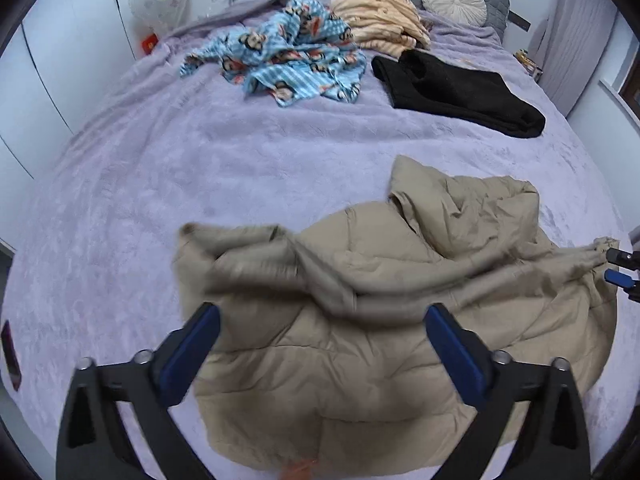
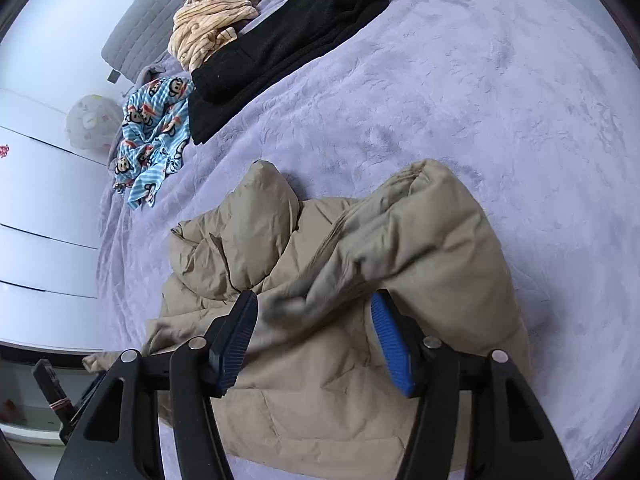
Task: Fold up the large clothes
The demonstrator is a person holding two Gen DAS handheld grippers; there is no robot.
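Tan puffer jacket [image 1: 360, 340] lies crumpled on the purple bed [image 1: 200, 168], near edge. Left tongs [image 1: 320, 332] spread wide above it, gripping nothing. Right tongs [image 2: 314, 320] also spread, with a jacket fold lying between the fingers. Black garment [image 1: 460, 92] farther up the bed.

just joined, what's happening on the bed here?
A person with a handheld gripper in each hand is working on a tan puffer jacket that lies crumpled on the lavender bedspread. Both the left gripper and the right gripper are open over it, gripping nothing. A black garment, a blue cartoon-print piece and a peach striped one lie farther up the bed.
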